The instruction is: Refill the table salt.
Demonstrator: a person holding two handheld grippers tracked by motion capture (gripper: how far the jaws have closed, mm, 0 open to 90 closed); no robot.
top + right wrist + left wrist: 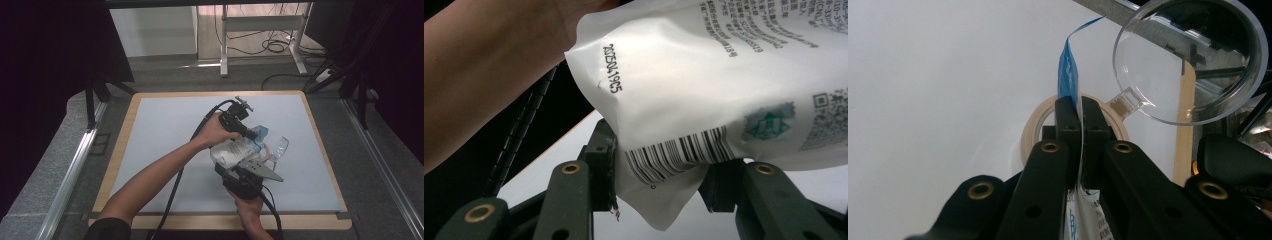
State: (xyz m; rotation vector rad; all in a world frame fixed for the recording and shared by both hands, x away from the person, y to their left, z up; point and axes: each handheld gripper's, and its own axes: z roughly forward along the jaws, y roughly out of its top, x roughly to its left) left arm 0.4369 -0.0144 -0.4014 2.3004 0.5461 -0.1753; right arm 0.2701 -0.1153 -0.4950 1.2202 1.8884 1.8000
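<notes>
High view first: both hands meet right of centre on the pale blue worktop (165,130), nearer its right edge than its left. The left gripper (251,134) comes in from the upper left, the right gripper (243,167) from the near edge, and between them hangs the soft white plastic pouch with printed text and a blue top (232,150). A clear round plastic lid with a small tab (280,147) and a beige ring of tape (270,152) lie just beside the pouch on its right.

Left gripper view: the jaws are pressed together, pinching the pouch's thin blue top strip (1067,75), which curls upward past them. The tape ring (1032,131) sits just beyond the jaws, the clear lid (1193,60) to the upper right, near the wooden rim.

Right gripper view: the jaws clamp the pouch's lower corner (664,175) at the barcode, holding it partly spread around the bulging plastic.

This looks like tearing the pouch open, though whether the strip has started to part is hard to tell. The next move calls for pulling the two grips apart while the bottom stays firm. Open room lies leftward and towards the far edge; the lid and tape crowd the right.
</notes>
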